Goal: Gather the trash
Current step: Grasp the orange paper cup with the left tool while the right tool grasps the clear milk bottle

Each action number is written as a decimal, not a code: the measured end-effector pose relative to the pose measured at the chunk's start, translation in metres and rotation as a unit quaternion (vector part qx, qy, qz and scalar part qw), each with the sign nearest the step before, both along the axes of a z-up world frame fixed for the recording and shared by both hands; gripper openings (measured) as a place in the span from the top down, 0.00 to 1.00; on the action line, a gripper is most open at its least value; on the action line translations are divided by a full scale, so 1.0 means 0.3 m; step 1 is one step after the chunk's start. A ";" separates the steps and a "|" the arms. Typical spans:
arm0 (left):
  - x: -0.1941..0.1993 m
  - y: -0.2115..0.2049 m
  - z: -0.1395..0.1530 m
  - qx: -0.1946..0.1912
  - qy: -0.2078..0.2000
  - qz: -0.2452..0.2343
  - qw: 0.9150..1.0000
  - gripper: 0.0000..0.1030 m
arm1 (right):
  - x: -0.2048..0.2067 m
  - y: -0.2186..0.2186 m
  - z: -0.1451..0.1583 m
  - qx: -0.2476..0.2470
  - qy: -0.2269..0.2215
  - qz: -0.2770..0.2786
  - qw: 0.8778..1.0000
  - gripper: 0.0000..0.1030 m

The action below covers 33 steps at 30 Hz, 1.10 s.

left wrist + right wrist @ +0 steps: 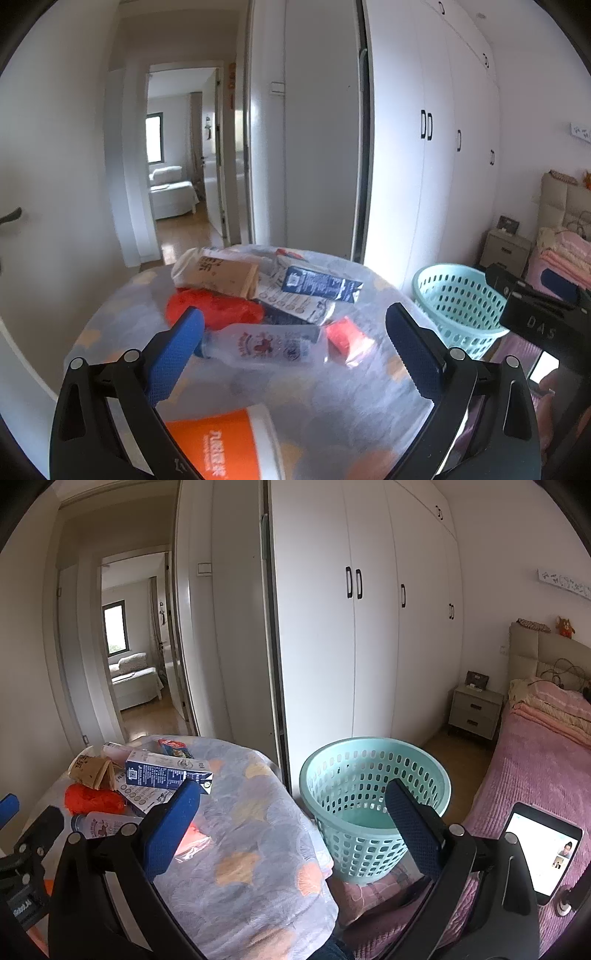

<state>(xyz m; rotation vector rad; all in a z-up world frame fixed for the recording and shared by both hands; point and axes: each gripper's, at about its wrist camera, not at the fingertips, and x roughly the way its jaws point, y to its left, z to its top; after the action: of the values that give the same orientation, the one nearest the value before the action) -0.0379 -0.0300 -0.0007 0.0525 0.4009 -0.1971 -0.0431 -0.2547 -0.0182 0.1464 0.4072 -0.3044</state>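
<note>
Trash lies on a cloth-covered table (332,402): a clear plastic bottle (266,345), a blue carton (319,285), a brown paper cup (218,275), an orange bag (214,308), a red wrapper (345,334) and an orange cup (225,446). My left gripper (295,354) is open just above the bottle, not touching it. My right gripper (291,830) is open and empty, between the table's right edge (258,812) and the empty teal basket (373,805). The blue carton (166,773) and the orange bag (94,799) also show in the right wrist view.
White wardrobes (369,627) stand behind the basket. A pink bed (535,768) with a lit phone (543,853) on it lies to the right, a nightstand (474,710) beyond. A doorway (181,166) opens at the back left.
</note>
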 end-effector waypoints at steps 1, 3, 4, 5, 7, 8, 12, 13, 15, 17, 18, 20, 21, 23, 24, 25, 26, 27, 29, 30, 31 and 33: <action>-0.004 0.013 -0.003 0.001 0.002 0.003 1.000 0.07 | 0.005 0.004 -0.003 0.000 0.003 0.005 1.000 0.08; -0.011 0.048 -0.011 -0.006 0.014 0.003 1.000 0.07 | 0.013 0.010 -0.011 -0.002 0.009 0.014 1.000 0.08; -0.013 0.071 -0.016 -0.012 0.021 0.005 1.000 0.07 | 0.018 0.019 -0.016 -0.005 0.012 0.017 1.000 0.10; -0.015 0.094 -0.022 -0.017 0.029 0.009 0.999 0.07 | 0.025 0.032 -0.023 -0.010 0.017 0.024 1.000 0.17; -0.024 0.135 -0.038 -0.022 0.044 0.014 0.999 0.07 | 0.041 0.054 -0.034 -0.015 0.025 0.044 0.999 0.26; -0.031 0.150 -0.050 -0.019 0.050 0.019 0.998 0.07 | 0.052 0.065 -0.043 -0.013 0.026 0.060 0.998 0.27; -0.062 0.180 -0.108 -0.004 0.074 0.035 0.997 0.07 | 0.108 0.082 -0.090 0.003 0.040 0.094 0.995 0.28; -0.065 0.187 -0.127 -0.008 0.084 0.032 0.996 0.07 | 0.124 0.085 -0.104 0.010 0.049 0.104 0.993 0.28; -0.065 0.195 -0.168 -0.022 0.108 0.025 0.994 0.07 | 0.150 0.094 -0.124 0.020 0.062 0.124 0.990 0.28; -0.062 0.185 -0.206 -0.023 0.128 0.021 0.991 0.07 | 0.167 0.127 -0.138 0.013 0.070 0.137 0.988 0.28; -0.062 0.175 -0.222 -0.017 0.134 0.021 0.991 0.07 | 0.177 0.146 -0.143 0.008 0.074 0.147 0.986 0.28; -0.064 0.147 -0.249 0.002 0.143 0.023 0.989 0.08 | 0.181 0.175 -0.154 0.005 0.077 0.161 0.984 0.28; -0.061 0.133 -0.264 0.012 0.145 0.027 0.989 0.08 | 0.190 0.190 -0.154 0.006 0.079 0.173 0.982 0.28; -0.059 0.124 -0.279 0.025 0.148 0.039 0.988 0.09 | 0.209 0.210 -0.150 0.006 0.083 0.191 0.978 0.28; -0.061 0.125 -0.280 0.026 0.147 0.040 0.988 0.10 | 0.225 0.227 -0.147 0.005 0.084 0.202 0.976 0.28; -0.063 0.126 -0.274 0.024 0.147 0.039 0.988 0.10 | 0.233 0.234 -0.143 0.006 0.085 0.209 0.974 0.28; -0.068 0.135 -0.268 0.018 0.145 0.038 0.989 0.10 | 0.252 0.244 -0.140 0.010 0.085 0.220 0.972 0.28; -0.070 0.142 -0.264 0.014 0.144 0.040 0.989 0.10 | 0.267 0.249 -0.140 0.014 0.087 0.227 0.970 0.27; -0.071 0.151 -0.266 0.024 0.145 0.042 0.988 0.10 | 0.312 0.257 -0.140 0.022 0.096 0.238 0.966 0.27; -0.070 0.150 -0.267 0.029 0.146 0.042 0.988 0.10 | 0.338 0.262 -0.142 0.026 0.102 0.243 0.964 0.27; -0.068 0.152 -0.270 0.033 0.148 0.044 0.988 0.10 | 0.360 0.272 -0.145 0.030 0.108 0.253 0.961 0.27; -0.066 0.157 -0.277 0.039 0.146 0.049 0.987 0.09 | 0.392 0.304 -0.149 0.026 0.115 0.273 0.955 0.27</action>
<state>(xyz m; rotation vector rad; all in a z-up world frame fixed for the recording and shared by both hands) -0.0576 0.0172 -0.0837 0.0808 0.7028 -0.0905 0.0745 -0.1636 -0.0629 0.0452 0.6684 0.2390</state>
